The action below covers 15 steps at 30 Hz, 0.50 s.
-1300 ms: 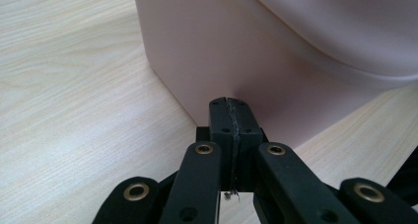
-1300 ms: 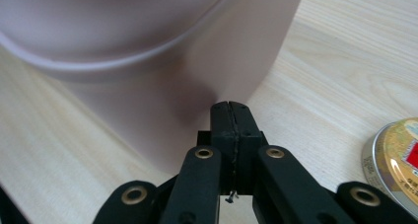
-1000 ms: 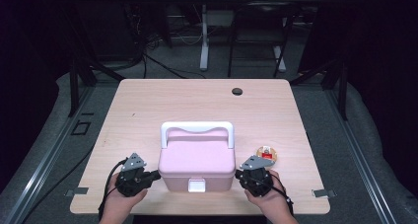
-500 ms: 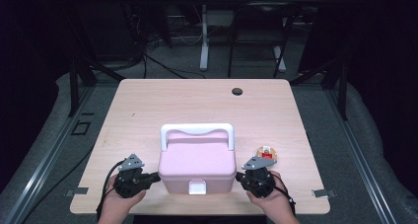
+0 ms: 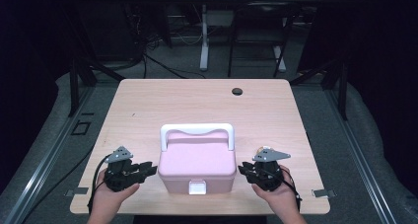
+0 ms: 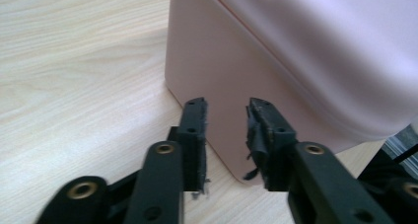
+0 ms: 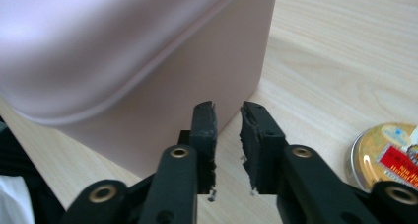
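Two claws, both mine, one each side of the pink box (image 5: 197,162). Box sits near front edge of table (image 5: 148,100), centred left-right, white handle (image 5: 197,131) up top, white latch (image 5: 197,187) on front face.

L claw (image 5: 148,170): jaws apart by a narrow gap, nothing between them, tips just beside box's left wall near its front corner. In left gripper view the corner (image 6: 217,105) is right ahead of the tips; can't tell if touching. Bare wood to my left, lots of room out to table's left edge.

R claw (image 5: 245,169): same, small gap, holding nothing, tips just beside box's right wall. In right gripper view box corner (image 7: 246,81) is dead ahead. Gold tin (image 7: 387,155) lies just right of the jaws, on table, tight on that side. Tin has red label w/ white text, too blurred to read.

Far half of table open, only a dark grommet (image 5: 237,91) near back edge. Front edge close under both hands, little room to pull back.
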Available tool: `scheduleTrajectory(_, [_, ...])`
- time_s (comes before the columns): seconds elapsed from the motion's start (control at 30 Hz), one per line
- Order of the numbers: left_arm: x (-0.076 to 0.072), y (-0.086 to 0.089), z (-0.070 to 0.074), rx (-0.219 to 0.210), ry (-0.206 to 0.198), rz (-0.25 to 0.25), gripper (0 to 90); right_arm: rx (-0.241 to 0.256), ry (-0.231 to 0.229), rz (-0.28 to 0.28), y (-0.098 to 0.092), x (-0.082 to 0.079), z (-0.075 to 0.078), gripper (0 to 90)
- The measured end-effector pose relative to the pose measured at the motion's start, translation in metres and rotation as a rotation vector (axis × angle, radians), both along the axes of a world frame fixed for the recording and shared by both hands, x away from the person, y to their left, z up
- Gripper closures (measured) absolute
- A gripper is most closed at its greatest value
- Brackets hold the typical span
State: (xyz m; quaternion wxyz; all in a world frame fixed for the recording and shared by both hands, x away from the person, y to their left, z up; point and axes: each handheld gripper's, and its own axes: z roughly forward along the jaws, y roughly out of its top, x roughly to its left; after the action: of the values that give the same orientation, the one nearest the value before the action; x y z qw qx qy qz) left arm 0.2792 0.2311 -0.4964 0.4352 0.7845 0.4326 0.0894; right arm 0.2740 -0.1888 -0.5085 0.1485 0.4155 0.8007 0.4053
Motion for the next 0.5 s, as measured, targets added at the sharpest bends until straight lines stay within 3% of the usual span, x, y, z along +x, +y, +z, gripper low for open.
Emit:
scheduleTrajectory(0.2, [0.007, 0.004, 0.028, -0.03, -0.016, 0.001, 59.4, 0.006, -0.056, 0.001, -0.002, 0.002, 0.032, 67.9])
scheduleTrajectory(0.27, [0.01, 0.002, 0.036, -0.068, -0.021, -0.011, 58.5, 0.012, -0.042, 0.008, -0.002, 0.004, 0.04, 65.4])
scheduleTrajectory(0.3, [0.014, 0.0, 0.041, -0.085, -0.012, -0.017, 57.2, 0.011, -0.058, -0.001, -0.001, 0.005, 0.049, 64.6])
scheduleTrajectory(0.5, [0.026, -0.013, 0.061, -0.091, -0.022, -0.036, 50.8, 0.036, -0.061, -0.006, 0.004, 0.014, 0.071, 54.1])
